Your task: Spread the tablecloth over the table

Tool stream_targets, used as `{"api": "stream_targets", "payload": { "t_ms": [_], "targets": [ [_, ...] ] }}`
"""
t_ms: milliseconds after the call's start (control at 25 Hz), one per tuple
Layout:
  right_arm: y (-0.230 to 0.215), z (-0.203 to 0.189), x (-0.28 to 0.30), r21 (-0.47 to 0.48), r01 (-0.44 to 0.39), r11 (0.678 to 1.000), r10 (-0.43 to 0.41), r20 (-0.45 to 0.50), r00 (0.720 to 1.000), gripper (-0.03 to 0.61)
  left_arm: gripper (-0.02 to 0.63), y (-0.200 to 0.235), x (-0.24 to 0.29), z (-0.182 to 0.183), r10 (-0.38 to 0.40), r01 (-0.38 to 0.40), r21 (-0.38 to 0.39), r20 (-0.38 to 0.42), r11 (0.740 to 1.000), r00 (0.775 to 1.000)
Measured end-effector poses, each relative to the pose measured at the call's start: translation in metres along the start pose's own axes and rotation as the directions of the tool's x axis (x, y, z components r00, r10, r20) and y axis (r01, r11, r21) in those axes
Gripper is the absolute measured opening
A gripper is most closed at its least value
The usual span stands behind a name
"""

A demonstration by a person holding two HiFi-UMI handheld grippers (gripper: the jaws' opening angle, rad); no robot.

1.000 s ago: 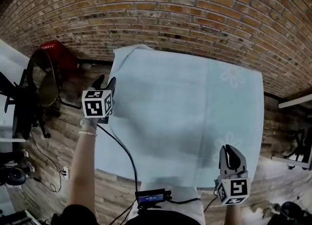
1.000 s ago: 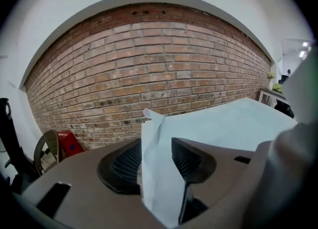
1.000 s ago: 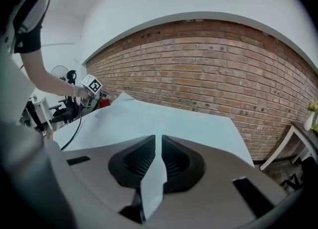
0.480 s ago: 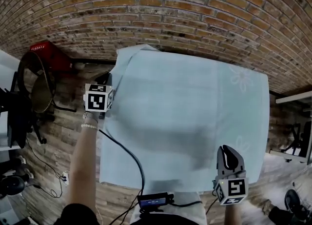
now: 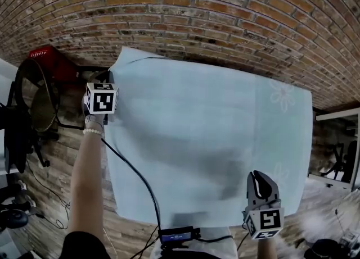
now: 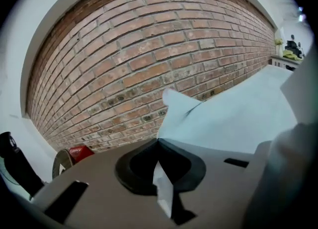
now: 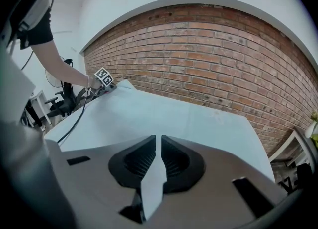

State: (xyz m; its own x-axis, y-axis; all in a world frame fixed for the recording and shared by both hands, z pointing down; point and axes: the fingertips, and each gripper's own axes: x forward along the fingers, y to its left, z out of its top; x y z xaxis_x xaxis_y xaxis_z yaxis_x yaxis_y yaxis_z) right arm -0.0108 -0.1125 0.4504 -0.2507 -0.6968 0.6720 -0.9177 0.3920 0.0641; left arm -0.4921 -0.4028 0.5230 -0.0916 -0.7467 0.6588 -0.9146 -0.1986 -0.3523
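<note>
Head view: the tablecloth (image 5: 208, 134) lies across the table and covers nearly all of it, with its far edge close to the brick wall (image 5: 225, 16); I see no bare tabletop. My left gripper (image 5: 106, 78) sits at the cloth's far left edge, my right gripper (image 5: 262, 178) at the near right corner. A cable (image 5: 135, 179) trails from my left hand across the cloth's near left part. Left gripper view: my jaws are closed on a thin fold of cloth that stands between the pads, and beyond them the far corner (image 6: 176, 101) stands up curled rather than flat. Right gripper view: these jaws are likewise clamped on a narrow strip of cloth edge, and the sheet runs smooth from them toward the wall. Judgement: spreading is nearly done; what remains is flattening that far left corner and squaring the edges. Risks noted: both grips hold only a thin bite, so a sharp tug could pull the fabric free. Pulling harder on one side than the other would skew the sheet and leave uneven overhang. Letting go with the corner curled would leave a fold. The cable could drag across the cloth and wrinkle it as my left hand shifts.
</note>
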Motion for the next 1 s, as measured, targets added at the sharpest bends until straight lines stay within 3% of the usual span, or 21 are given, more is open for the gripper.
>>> {"api": "stream_targets", "payload": {
  "t_ms": [120,320,360,400,520,600,720,1000],
  "targets": [
    [0.001,0.001,0.006,0.007,0.002,1.000,-0.001,-0.007,1.000,0.057,0.014,0.000,0.008,-0.008,-0.032,0.032,-0.004,0.003,0.999,0.999],
    [0.009,0.002,0.014,0.010,-0.010,1.000,0.010,-0.009,1.000,0.057,0.016,-0.007,0.018,-0.022,-0.088,0.088,-0.106,0.006,0.990,0.996],
    [0.010,0.003,0.015,0.008,-0.014,1.000,0.014,-0.007,1.000,0.057,0.044,-0.009,0.017,-0.023,-0.098,0.098,-0.120,0.004,0.988,0.995],
    [0.011,0.003,0.016,0.005,-0.018,1.000,0.018,-0.003,1.000,0.057,0.118,-0.009,0.016,-0.024,-0.107,0.106,-0.135,0.003,0.985,0.994],
    [0.011,0.003,0.012,0.008,-0.020,1.000,0.020,0.008,1.000,0.057,0.144,-0.005,0.003,-0.025,-0.103,0.105,-0.189,0.020,0.976,0.994],
    [0.010,0.002,0.007,0.013,-0.020,1.000,0.020,0.014,1.000,0.057,0.139,0.000,-0.015,-0.021,-0.085,0.095,-0.220,0.056,0.971,0.995],
    [0.004,0.006,-0.003,0.019,-0.012,1.000,0.011,0.053,0.999,0.057,0.043,-0.009,-0.052,-0.007,-0.069,0.100,-0.229,0.140,0.968,0.988],
    [-0.030,0.013,-0.043,-0.007,0.002,1.000,-0.001,0.178,0.984,0.048,0.014,-0.081,-0.164,0.033,-0.148,0.217,-0.183,0.330,0.959,0.932]
  ]
}}
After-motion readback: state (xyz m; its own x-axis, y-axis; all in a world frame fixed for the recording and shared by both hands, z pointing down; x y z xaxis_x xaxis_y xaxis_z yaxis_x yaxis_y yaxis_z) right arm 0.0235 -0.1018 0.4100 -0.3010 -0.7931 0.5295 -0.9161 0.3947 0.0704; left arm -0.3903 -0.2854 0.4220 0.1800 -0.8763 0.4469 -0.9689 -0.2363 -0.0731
